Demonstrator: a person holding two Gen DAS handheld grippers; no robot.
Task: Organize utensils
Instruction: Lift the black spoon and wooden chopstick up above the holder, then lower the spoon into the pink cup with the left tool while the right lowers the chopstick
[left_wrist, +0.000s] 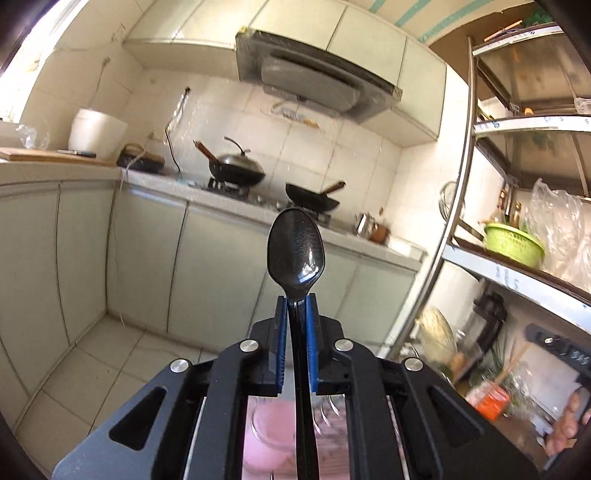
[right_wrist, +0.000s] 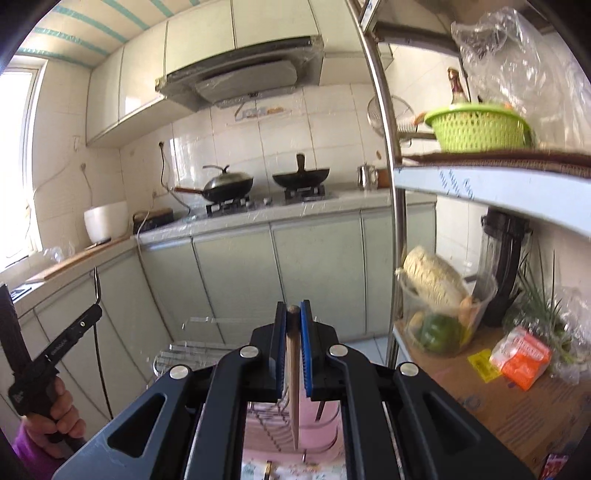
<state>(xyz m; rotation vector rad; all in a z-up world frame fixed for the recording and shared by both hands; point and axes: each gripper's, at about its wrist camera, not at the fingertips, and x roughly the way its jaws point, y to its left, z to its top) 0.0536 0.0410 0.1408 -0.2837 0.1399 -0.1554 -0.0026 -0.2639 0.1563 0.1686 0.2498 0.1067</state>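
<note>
We looked for words first. The orange box on the low shelf had white marks on it, but they were too blurry to read. A yellow tag lay just beside it, and we could not read that either. The shelf edge had small blue print on its film that we could not make out. The black tool held by the person's hand had tiny white letters on its side, also too small to read.

Our left gripper had its blue pads almost together. They pinched the handle of a black plastic spoon. The bowl of the spoon stuck out past the tips and pointed up toward the stove.

Our right gripper was nearly shut too. Its blue pads pressed on a wooden chopstick. Only the round end poked out at the tips, and the long part ran back and down between the pads.

A pink cup sat below both grippers, seen through the gap in each one. It stood by a wire rack.

The green basket sat on the upper shelf.
</note>
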